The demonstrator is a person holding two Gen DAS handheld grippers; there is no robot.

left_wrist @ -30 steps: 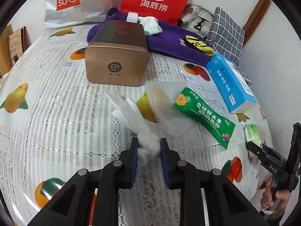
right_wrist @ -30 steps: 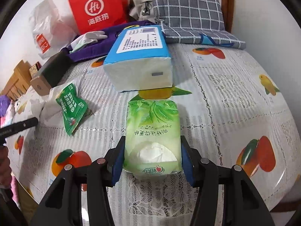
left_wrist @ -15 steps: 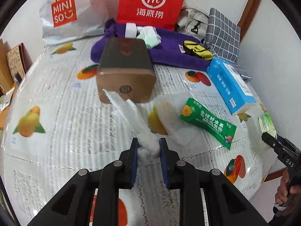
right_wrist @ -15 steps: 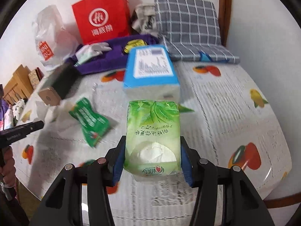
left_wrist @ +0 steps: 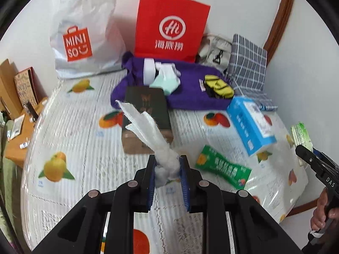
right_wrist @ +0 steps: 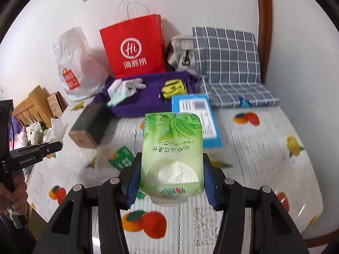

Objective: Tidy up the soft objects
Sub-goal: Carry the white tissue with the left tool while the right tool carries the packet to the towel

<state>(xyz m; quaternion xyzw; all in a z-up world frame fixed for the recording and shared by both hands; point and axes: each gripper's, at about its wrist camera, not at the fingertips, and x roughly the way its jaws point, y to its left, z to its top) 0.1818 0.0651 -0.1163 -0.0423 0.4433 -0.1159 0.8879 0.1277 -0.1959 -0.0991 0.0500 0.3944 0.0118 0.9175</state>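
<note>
1. I have the left gripper (left_wrist: pixel 167 169) at lower centre of the left wrist view. Its fingers (left_wrist: pixel 150 182) are closed on a bunched white tissue (left_wrist: pixel 148 131), which rises from the grip toward the centre of the frame.
2. I have the right gripper (right_wrist: pixel 171 177) at lower centre of the right wrist view. Its fingers (right_wrist: pixel 133 182) clamp both sides of a green tissue pack (right_wrist: pixel 171 148), which is clear of the surface (right_wrist: pixel 264 148).
3. The surface carries a fruit-print cover. A brown box (left_wrist: pixel 146 118) lies at centre of the left wrist view, behind the tissue.
4. A green snack packet (left_wrist: pixel 222 167) lies flat at lower right of centre, beside a blue tissue box (left_wrist: pixel 250 124).
5. A purple cloth (left_wrist: pixel 186 91) lies at upper centre with a yellow-black item (left_wrist: pixel 218 85) on it.
6. A red paper bag (left_wrist: pixel 171 25) and a white plastic bag (left_wrist: pixel 84 33) stand against the wall at top.
7. A checked cushion (right_wrist: pixel 226 57) leans at upper right of the right wrist view.
</note>
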